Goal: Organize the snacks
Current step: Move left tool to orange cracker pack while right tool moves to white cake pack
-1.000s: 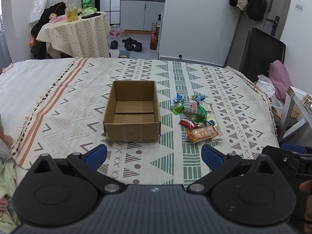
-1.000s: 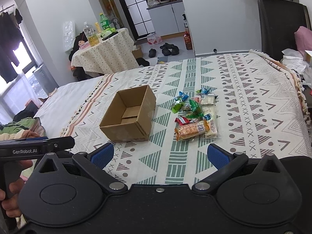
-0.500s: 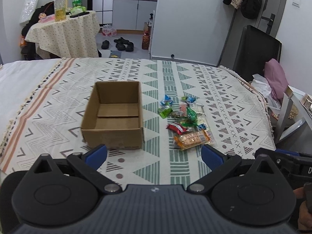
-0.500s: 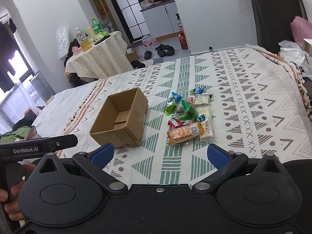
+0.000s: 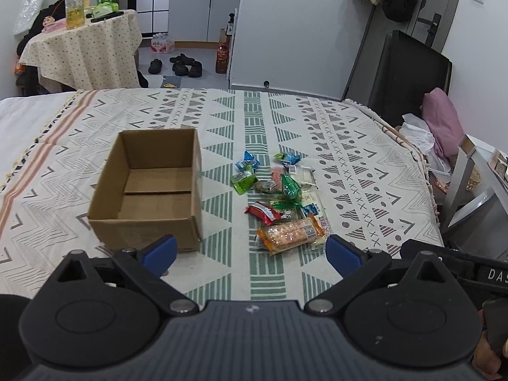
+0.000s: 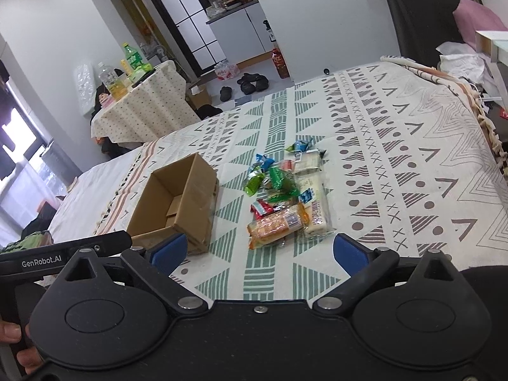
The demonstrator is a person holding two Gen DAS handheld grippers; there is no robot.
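Both grippers are hanging spread and empty over the near edge of the bed [image 5: 365,146]: left gripper [image 5: 250,252], right gripper [image 6: 258,250]. The box [image 5: 152,190] is sitting open and bare, with the snacks [image 5: 279,200] lying in a loose heap just to its right. The orange pack [image 6: 276,223] is lying nearest; taking it first probably means coming down across its narrow width, pinching the middle, then lifting clear of the box wall before letting go
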